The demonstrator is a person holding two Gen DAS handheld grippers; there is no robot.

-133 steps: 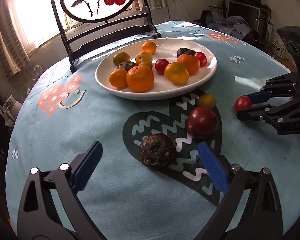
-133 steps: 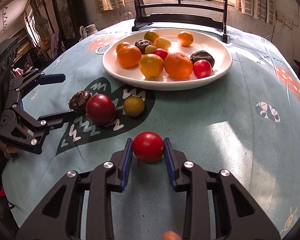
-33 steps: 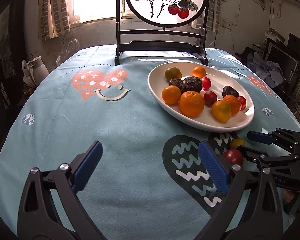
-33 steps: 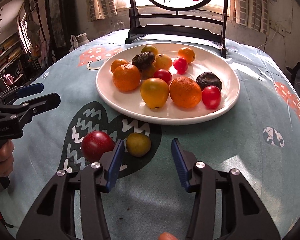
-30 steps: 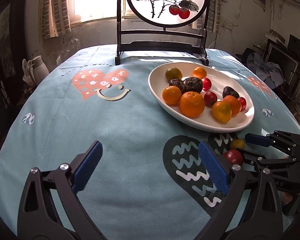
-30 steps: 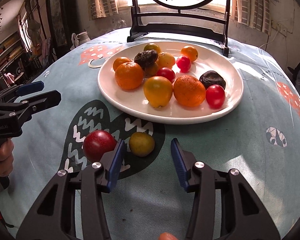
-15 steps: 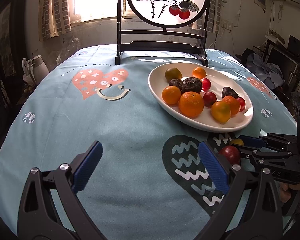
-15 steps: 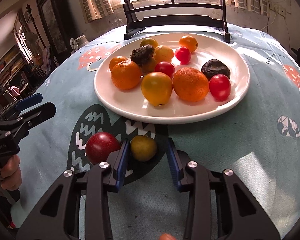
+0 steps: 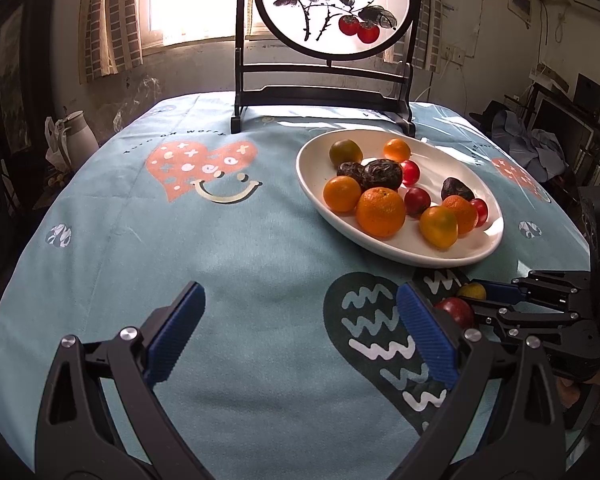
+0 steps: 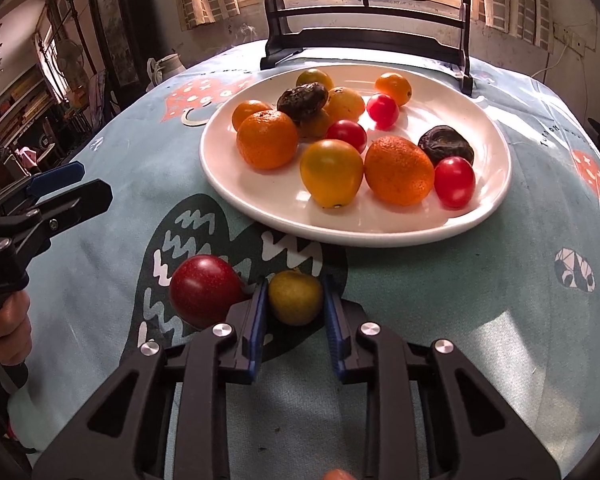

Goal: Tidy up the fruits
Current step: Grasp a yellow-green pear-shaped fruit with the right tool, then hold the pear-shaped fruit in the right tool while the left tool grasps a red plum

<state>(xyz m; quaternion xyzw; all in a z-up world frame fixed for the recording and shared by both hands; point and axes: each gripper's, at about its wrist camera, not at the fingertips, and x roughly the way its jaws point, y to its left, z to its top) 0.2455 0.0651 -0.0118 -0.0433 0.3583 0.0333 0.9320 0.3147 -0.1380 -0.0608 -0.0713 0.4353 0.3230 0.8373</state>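
Note:
A small yellow-green fruit [image 10: 296,298] lies on the blue tablecloth just in front of the white plate [image 10: 380,236]. My right gripper [image 10: 294,280] is closing on it, both blue pads pressing its sides. A dark red plum [image 10: 204,290] touches the outside of the left finger. The plate holds several oranges, tomatoes and dark wrinkled fruits. In the left wrist view the plate [image 9: 312,184] sits right of centre, with the plum [image 9: 454,310] and the yellow-green fruit [image 9: 471,291] at the right gripper [image 9: 470,294]. My left gripper [image 9: 298,300] hangs open over bare cloth, holding nothing.
A round painted screen on a dark stand [image 9: 328,40] rises behind the plate at the table's far edge. A white jug [image 9: 76,128] stands off the table to the left. A hand [image 10: 4,324] holds the left gripper [image 10: 94,184] at the table's left edge.
The right gripper has moved forward and its jaws have narrowed round the yellow-green fruit. The dark fruit and small red tomato seen earlier on the cloth now lie on the plate. The left gripper stays put.

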